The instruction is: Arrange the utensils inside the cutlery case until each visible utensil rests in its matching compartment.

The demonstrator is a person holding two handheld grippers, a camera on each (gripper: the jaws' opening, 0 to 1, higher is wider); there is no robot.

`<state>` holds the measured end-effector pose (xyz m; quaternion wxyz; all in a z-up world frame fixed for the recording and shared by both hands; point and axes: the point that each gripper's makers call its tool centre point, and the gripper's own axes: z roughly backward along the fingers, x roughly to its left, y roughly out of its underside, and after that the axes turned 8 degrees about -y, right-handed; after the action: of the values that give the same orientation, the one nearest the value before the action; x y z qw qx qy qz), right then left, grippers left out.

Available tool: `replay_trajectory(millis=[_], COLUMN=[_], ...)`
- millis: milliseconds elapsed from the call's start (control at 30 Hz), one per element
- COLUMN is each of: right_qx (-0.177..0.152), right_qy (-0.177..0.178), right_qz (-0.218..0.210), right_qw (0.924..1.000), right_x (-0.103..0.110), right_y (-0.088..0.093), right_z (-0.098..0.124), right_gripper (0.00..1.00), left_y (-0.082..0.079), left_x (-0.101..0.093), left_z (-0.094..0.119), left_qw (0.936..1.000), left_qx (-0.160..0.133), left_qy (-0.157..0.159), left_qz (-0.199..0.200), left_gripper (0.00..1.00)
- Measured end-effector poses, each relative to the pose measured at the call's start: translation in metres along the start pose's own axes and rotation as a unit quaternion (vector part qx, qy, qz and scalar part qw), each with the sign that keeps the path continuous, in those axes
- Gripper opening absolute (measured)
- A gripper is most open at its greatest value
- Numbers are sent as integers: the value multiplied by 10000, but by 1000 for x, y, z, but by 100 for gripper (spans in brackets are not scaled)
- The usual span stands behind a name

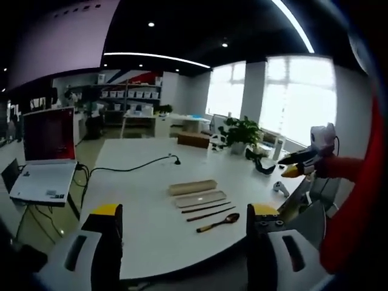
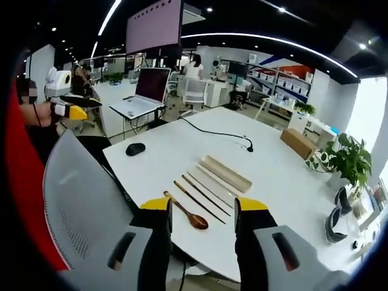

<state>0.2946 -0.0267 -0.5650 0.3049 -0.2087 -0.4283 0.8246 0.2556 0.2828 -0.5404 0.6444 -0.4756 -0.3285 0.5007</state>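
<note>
- Four long things lie in a row on the white tabletop (image 2: pixel 182 151), not far from its near edge: a wooden spoon (image 2: pixel 187 213), a pair of dark chopsticks (image 2: pixel 201 197), the flat case lid (image 2: pixel 212 183) and the pale case body (image 2: pixel 226 173).
- In my judgement they are spread side by side and parallel so that each one can be taken alone; the spoon is nearest to the edge, the case body is farthest in.
- No utensil is in the case, so the task seems to be at its start.
- Both pairs of fingers are spread wide and carry nothing. The right gripper (image 2: pixel 202 221) hangs above the near edge, apart from the spoon. The left gripper (image 1: pixel 183 233) is also back from the row, over the near edge.
- From the left gripper view the same row shows: spoon (image 1: pixel 219 222), chopsticks (image 1: pixel 209 210), lid (image 1: pixel 200 198), case body (image 1: pixel 193 187).
- Room around the row is good: bare tabletop on both sides and behind it. A black cable (image 2: pixel 219 133) runs farther in, and a mouse (image 2: pixel 135 148) sits near the left corner, well apart from the row.
- A grey chair back (image 2: pixel 79 212) stands against the near edge, beside the right gripper; it could hinder a low approach from that side.
- The spoon is close to the edge, so a push toward the person could drop it.
</note>
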Motion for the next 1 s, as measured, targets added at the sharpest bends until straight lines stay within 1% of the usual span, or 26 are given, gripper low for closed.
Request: replay_trajectory(millis=[67,133,167,233,267,333,400,467,533,567,667,733,767,833,900,933,1000], right_qx=[132,161,165,192,161,107,218,210,220,171,182,340,373,396,539,566,559], right_qy=[9,46,130,38,21,-35,-156,-168,-184,-191,-222,-359,-366,-464,-713,-870,-1212], right_qz=[260,317,341,391,420,514,581,661,666,661,658,815,819,878,845,778,438], right_qw=[9996,9994,9992,9990,9990,9986,9979,9975,9974,9975,9974,9954,9953,9943,9924,9916,9901], right_x=[-2,-4,-7,-4,-3,1,5,6,4,3,0,0,-1,0,6,11,23], right_y=[1,-1,-2,-5,-7,-10,-8,-10,-11,-13,-15,-14,-15,-18,-16,-16,-17], right_z=[-5,-11,-12,-16,-17,-22,-26,-30,-32,-33,-39,-43,-43,-46,-49,-51,-55], right_gripper=[39,38,38,33,33,37,36,35,33,32,31,28,26,27,30,31,31], left_y=[-1,0,2,5,8,14,15,15,16,16,18,20,20,22,24,25,25], left_x=[2,3,4,4,4,3,4,6,6,4,3,1,-1,-1,0,0,1], left_z=[1,2,3,5,5,6,6,4,3,3,2,2,2,2,2,2,2], left_qw=[10000,10000,9999,9999,9999,9996,9995,9994,9994,9995,9994,9991,9990,9989,9989,9989,9989], left_qx=[-20,7,20,59,128,257,262,256,287,286,324,360,381,408,431,441,458], left_qy=[-55,-84,-98,-90,-91,-80,-126,-216,-197,-139,-35,-3,16,30,26,20,1], left_qz=[2,43,72,63,16,-107,-140,-40,23,35,-136,-218,-224,-223,-199,-178,-138], left_gripper=[88,89,89,89,89,89,92,95,95,94,92,92,92,91,91,91,88])
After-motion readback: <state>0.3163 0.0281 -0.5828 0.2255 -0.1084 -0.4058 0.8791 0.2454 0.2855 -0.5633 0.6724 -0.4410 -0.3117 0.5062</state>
